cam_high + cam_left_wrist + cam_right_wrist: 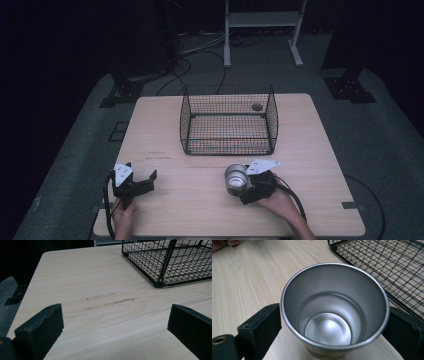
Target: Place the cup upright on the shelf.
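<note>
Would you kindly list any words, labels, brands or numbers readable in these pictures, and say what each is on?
None can be read: the shiny steel cup, black wire basket, pale wooden table, and both grippers, left and right, show no lettering.

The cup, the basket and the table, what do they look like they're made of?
The cup looks like brushed metal, probably steel: a silvery, dull sheen with soft reflections inside. The basket is thin wire mesh with a black coating, likely painted metal. The table shows a pale wood grain, either wood or a laminate, with a few scuff marks.
</note>
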Demonstrator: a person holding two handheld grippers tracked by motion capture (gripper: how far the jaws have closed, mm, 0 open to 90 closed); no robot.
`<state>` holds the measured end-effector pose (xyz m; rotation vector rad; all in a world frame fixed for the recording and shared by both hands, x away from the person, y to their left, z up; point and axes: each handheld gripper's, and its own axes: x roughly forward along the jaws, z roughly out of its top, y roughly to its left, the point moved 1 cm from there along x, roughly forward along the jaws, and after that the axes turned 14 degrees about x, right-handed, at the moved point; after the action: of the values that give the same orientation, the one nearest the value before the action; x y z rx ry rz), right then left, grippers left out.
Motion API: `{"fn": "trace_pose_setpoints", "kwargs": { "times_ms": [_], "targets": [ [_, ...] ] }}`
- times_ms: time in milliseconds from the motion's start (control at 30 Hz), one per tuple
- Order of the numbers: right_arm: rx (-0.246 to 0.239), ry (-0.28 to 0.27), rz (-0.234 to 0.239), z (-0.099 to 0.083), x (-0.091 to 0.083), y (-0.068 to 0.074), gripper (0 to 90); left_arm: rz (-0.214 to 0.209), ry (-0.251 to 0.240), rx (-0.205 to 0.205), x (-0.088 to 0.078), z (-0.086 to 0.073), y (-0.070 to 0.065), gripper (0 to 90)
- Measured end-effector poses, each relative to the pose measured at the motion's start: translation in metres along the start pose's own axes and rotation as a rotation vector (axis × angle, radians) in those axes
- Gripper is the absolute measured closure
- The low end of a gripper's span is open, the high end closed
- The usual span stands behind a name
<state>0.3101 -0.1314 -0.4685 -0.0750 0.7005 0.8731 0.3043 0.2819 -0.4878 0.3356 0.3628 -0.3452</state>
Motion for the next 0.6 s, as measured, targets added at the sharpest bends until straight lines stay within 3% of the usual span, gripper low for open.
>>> {"fn": "trace_pose_setpoints", "kwargs": {
  "times_ms": [600],
  "targets": [
    [-0.022,0.0,-0.014,0.0027,0.0005,0.0014,17.6,0.001,-0.002,-0.003,-0.0004,-0.0001,0.0002,0.0]
  ]
}}
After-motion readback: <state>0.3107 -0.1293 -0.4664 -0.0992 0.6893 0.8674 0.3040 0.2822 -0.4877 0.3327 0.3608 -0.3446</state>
